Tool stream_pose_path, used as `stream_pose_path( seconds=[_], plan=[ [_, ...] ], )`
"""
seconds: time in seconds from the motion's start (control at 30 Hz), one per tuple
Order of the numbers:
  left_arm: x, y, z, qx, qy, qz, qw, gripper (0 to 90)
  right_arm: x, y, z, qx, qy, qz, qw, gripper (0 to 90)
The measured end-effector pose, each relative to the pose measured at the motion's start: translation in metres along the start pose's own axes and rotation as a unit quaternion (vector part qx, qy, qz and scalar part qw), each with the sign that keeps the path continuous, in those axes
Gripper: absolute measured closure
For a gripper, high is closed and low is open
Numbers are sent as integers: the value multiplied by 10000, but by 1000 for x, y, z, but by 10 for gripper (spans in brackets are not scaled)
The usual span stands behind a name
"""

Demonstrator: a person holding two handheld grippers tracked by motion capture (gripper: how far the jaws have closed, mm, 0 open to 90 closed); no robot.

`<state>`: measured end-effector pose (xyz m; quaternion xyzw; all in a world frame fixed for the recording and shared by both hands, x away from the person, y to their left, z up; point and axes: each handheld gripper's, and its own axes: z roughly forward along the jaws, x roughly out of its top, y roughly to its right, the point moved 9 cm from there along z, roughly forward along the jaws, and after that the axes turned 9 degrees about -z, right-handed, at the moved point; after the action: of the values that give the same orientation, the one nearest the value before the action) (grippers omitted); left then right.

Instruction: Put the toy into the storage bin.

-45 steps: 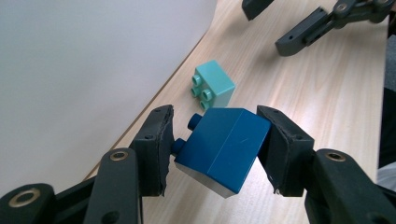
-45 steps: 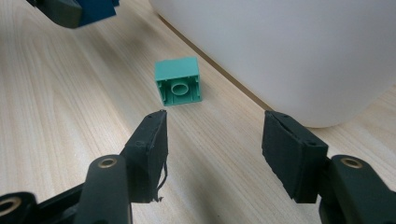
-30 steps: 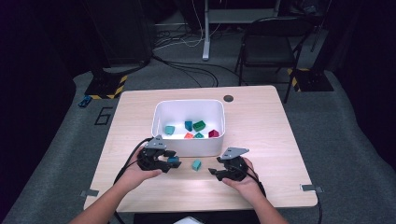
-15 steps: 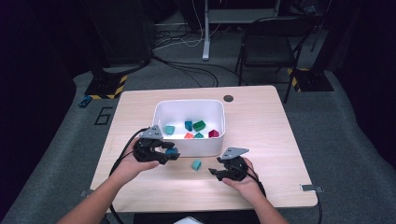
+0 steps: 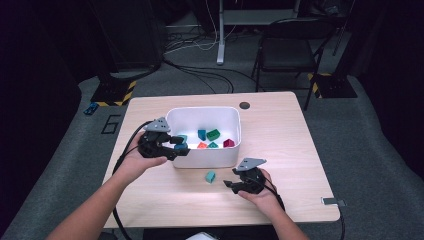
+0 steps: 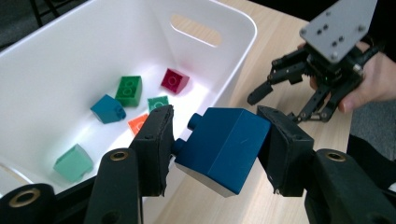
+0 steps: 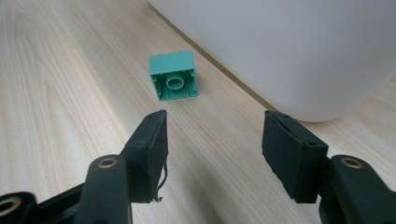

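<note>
The left gripper (image 6: 217,140) clamps a dark blue brick (image 6: 223,147) at the white bin's (image 5: 202,116) near rim, where an early release could drop it outside, while the right gripper (image 7: 212,140), jaws wide and empty, rests near a teal brick (image 7: 173,75) on the table (image 5: 280,135).

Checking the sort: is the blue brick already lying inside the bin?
No, the blue brick is clamped in the left gripper beside the white bin.
</note>
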<state>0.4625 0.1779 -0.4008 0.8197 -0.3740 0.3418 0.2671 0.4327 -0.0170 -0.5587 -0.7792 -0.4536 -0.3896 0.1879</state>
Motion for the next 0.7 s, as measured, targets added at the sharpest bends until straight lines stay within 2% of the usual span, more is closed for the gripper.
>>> stream_pose_path(
  seconds=[0.37,0.7],
  plan=[
    [24,-23,-5,155,77,-156,9997,480,-1,1,0,-11,-5,31,10000,404],
    [43,-37,7,279,61,-214,9994,480,-1,1,0,-3,-19,13,10000,404]
  ],
)
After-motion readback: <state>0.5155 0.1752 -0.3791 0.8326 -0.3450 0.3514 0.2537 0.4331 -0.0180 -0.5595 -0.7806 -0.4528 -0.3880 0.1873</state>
